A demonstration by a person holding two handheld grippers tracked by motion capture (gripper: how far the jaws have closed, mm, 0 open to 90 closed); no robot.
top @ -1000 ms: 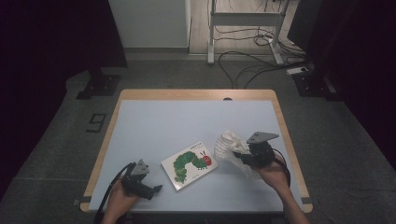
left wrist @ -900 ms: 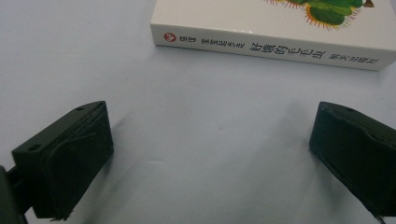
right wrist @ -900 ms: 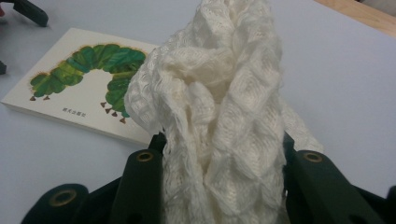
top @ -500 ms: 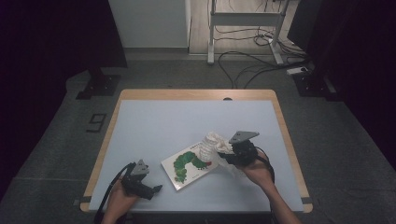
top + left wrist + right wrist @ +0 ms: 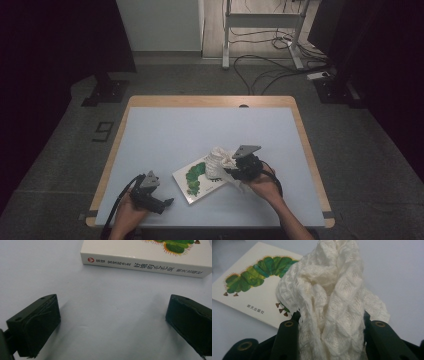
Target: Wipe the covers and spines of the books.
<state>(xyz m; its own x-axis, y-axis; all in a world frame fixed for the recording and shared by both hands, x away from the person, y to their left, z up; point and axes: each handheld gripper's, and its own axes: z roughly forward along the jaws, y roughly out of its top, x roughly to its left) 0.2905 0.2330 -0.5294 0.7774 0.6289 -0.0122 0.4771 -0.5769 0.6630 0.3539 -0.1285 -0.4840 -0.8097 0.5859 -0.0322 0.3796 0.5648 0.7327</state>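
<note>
A white book with a green caterpillar on its cover (image 5: 199, 179) (image 5: 254, 290) lies flat near the table's front middle; its spine with red logo (image 5: 142, 263) faces my left gripper. A crumpled white knitted cloth (image 5: 218, 161) (image 5: 332, 297) hangs bunched over the book's right end, with my right gripper (image 5: 239, 170) (image 5: 332, 340) shut on it. My left gripper (image 5: 159, 201) (image 5: 112, 322) rests low on the table at the front left, open, with bare table between its fingers (image 5: 35, 325).
The pale blue table has a wooden rim (image 5: 212, 101). Dark floor with cables (image 5: 260, 55) and a metal stand (image 5: 260, 20) lies beyond the far edge. A black bracket (image 5: 102, 131) sits on the floor at the left.
My right gripper has carried the cloth leftward and a little down, from beside the book to over the book's right end. The left gripper has stayed put.
</note>
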